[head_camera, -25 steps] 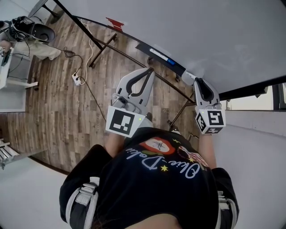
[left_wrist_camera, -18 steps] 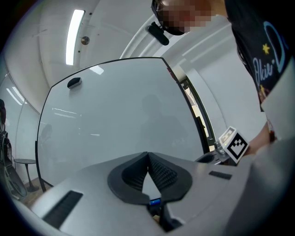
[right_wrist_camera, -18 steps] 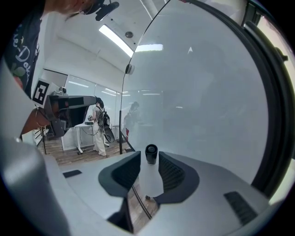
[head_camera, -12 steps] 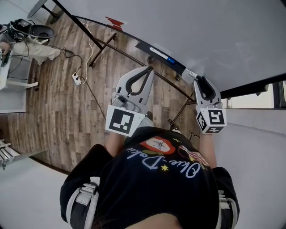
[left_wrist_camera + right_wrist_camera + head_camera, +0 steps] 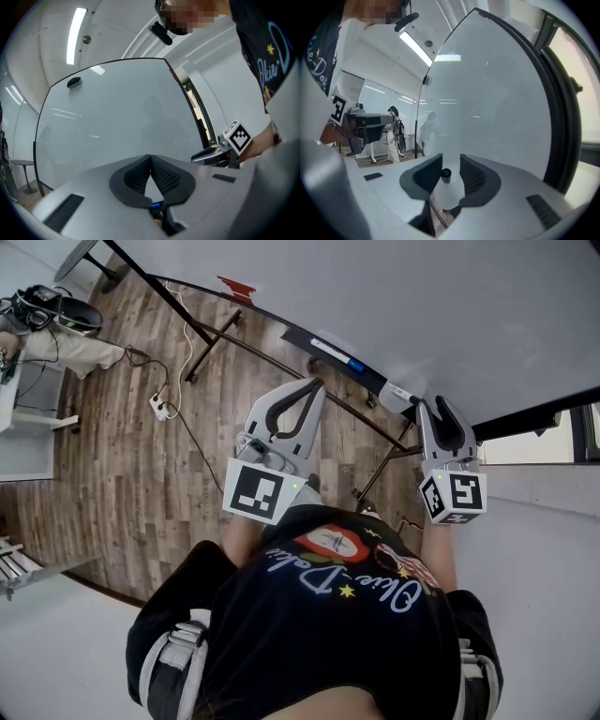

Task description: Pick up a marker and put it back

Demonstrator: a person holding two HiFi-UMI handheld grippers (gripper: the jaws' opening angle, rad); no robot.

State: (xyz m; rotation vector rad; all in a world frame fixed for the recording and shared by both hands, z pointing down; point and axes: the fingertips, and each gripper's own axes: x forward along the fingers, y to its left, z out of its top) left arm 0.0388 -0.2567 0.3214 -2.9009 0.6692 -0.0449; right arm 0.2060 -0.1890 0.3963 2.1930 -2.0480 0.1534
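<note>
whiteboard [image 5: 422, 306] face: glossy, smooth, throws reflections. whiteboard stand [image 5: 216, 346]: dark tubing, looks like painted metal. floor [image 5: 122, 474]: wood-look planks, matt, visible grain. left gripper [image 5: 150, 158] and right gripper [image 5: 447, 164] shells: smooth matt grey plastic. pads [image 5: 472, 176]: black, ribbed, rubbery-looking. tag cube [image 5: 453, 495]: matt black-on-white print. marker [image 5: 446, 175] end: black, slight sheen. T-shirt [image 5: 319, 634]: black cloth, printed graphic

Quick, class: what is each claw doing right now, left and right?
Left claw: closed, holding nothing.
Right claw: open; the end of the marker sits between its jaws, not gripped.
</note>
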